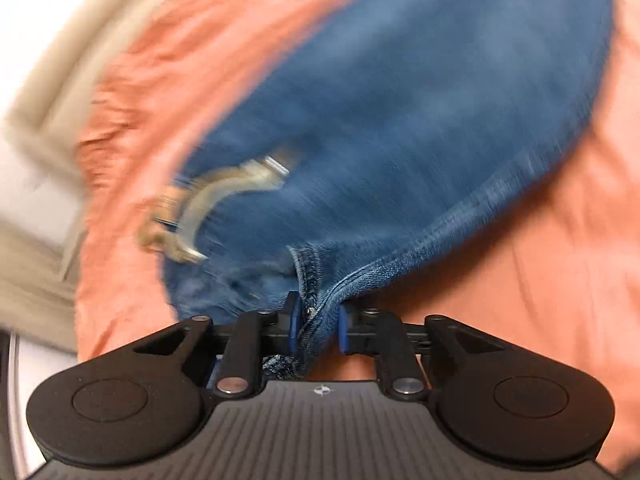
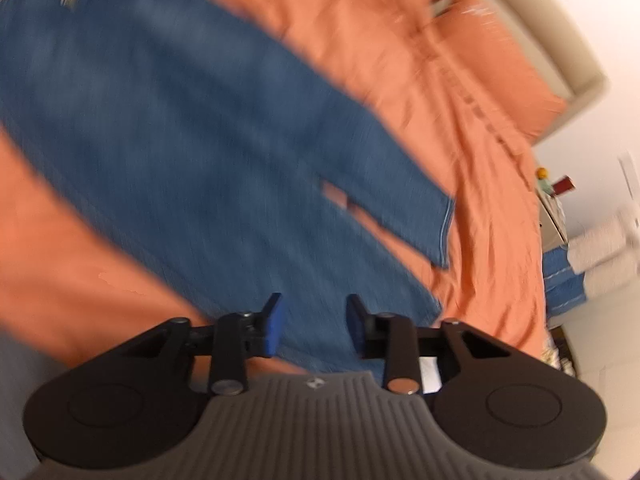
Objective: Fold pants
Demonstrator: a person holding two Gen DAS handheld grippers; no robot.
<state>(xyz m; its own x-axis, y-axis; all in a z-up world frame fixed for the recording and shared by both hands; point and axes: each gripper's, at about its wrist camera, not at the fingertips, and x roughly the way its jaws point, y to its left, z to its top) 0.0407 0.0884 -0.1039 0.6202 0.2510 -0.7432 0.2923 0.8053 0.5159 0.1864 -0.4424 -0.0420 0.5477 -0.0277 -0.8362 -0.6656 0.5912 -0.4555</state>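
Your blue jeans [image 2: 192,152] lie spread across the orange bed [image 2: 472,128], legs toward its pillow end, while your left gripper [image 1: 318,326] pinches a bunched seam and your right gripper [image 2: 316,326] hovers above them, fingers apart.

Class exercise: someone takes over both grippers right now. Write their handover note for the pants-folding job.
Left gripper: shut on a bunched seam of the jeans.
Right gripper: open, holding nothing, above one leg.
The jeans lie spread on the orange bedsheet, legs apart, belt still threaded.
Done: one edge grasped; no fold visible.
Left: grasp with the right, then fold. Views are motion-blurred.
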